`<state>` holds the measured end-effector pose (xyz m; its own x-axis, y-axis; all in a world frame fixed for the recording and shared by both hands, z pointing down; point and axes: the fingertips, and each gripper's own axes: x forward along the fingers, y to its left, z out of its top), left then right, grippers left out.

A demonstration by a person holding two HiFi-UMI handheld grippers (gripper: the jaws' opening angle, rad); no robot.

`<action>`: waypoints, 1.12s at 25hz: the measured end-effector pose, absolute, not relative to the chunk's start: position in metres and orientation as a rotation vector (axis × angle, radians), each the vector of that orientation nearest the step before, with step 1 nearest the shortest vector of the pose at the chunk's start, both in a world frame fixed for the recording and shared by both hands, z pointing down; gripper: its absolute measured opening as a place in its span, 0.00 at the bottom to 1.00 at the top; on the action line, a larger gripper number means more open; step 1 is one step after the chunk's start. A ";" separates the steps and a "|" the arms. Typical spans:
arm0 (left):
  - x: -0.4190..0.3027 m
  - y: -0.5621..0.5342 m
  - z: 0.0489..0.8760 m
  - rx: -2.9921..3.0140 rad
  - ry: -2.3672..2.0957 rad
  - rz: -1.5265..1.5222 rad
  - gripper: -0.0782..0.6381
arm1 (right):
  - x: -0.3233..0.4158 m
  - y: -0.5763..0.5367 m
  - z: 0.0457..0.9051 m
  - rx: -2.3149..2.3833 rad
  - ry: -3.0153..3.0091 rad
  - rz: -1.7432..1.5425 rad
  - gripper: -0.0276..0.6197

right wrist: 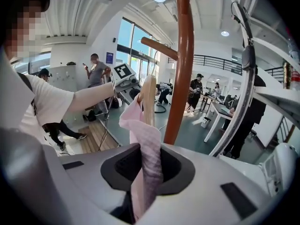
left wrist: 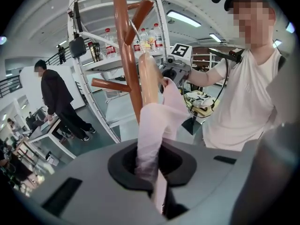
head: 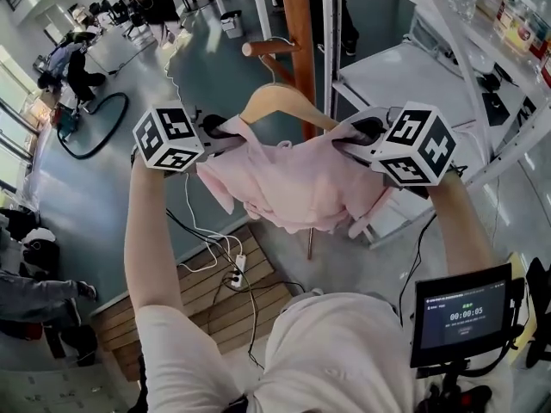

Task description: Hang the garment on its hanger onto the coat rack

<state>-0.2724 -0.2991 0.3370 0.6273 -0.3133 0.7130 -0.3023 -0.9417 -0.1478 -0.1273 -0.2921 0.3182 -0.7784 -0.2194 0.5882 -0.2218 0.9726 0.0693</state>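
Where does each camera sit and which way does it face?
Head view: on the person's head, looking steeply down at the left gripper and right gripper holding the pink garment; both forearms and chest show.
Left gripper view: on the left gripper, facing rightward past the coat rack; the person's torso and right arm show.
Right gripper view: on the right gripper, facing leftward; the left arm shows.
Shared: both gripper views show jaws shut on the garment, plus hanger and rack.

Garment (head: 293,183) on hanger (head: 275,101) between left tongs (head: 219,132), right tongs (head: 357,133); coat rack (head: 298,33) behind.
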 end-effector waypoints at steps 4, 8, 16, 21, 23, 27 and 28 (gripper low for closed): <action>-0.266 -0.311 0.350 -2.812 0.489 -1.252 0.14 | -0.120 -0.299 0.334 0.357 -2.488 0.042 0.15; -0.256 -0.324 0.351 -2.776 0.477 -1.228 0.15 | -0.111 -0.308 0.335 0.413 -2.481 -0.002 0.15; -0.250 -0.336 0.359 -2.708 0.633 -1.166 0.17 | -0.103 -0.320 0.339 0.472 -2.442 -0.175 0.16; -0.264 -0.323 0.360 -2.711 0.733 -1.139 0.20 | -0.095 -0.320 0.340 0.453 -2.447 -0.191 0.16; -0.273 -0.315 0.363 -2.710 0.780 -1.142 0.21 | -0.092 -0.319 0.340 0.438 -2.442 -0.223 0.17; -0.282 -0.293 0.366 -2.724 0.892 -1.086 0.25 | -0.082 -0.316 0.334 0.432 -2.453 -0.316 0.21; -0.283 -0.289 0.365 -2.719 0.923 -1.073 0.26 | -0.078 -0.316 0.331 0.436 -2.459 -0.328 0.21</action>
